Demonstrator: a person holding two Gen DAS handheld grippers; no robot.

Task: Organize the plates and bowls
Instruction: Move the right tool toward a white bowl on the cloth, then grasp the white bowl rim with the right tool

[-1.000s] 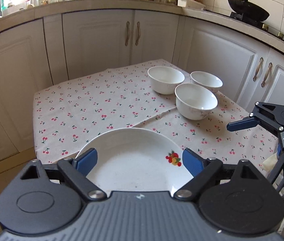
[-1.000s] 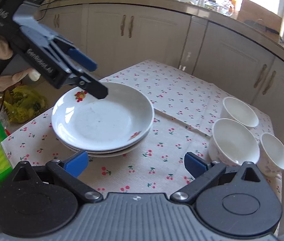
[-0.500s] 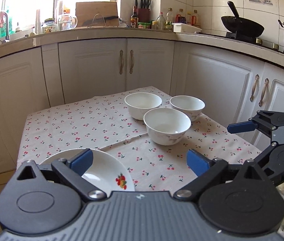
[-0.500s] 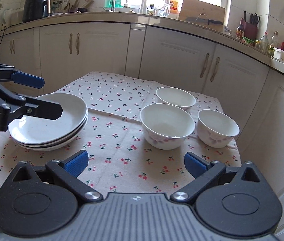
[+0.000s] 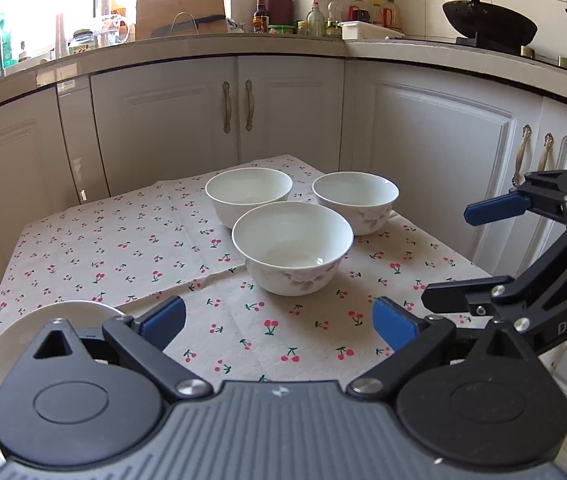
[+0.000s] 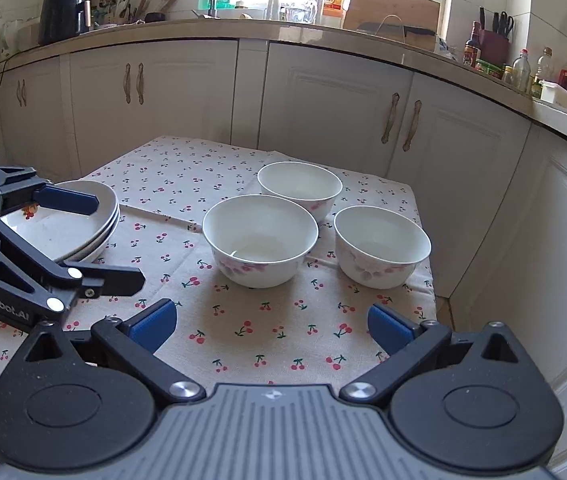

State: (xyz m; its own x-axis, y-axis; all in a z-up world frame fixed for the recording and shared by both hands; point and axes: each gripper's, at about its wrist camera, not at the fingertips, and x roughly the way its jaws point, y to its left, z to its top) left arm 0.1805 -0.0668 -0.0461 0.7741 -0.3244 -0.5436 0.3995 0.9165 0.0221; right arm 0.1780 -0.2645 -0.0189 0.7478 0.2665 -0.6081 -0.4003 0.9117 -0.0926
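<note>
Sitting upright, rims up — 3 bowls (image 6: 260,240); plates (image 6: 83,216) stacked flat.

in the left wrist view the plate stack (image 5: 23,332) at eight o'clock is largely covered by the left gripper (image 5: 279,322) body and cut off by the picture's edge. in the right wrist view its near rim is hidden behind the gripper fingers (image 6: 67,200). the bottle labels (image 5: 359,10) at one o'clock cannot be read.
</note>
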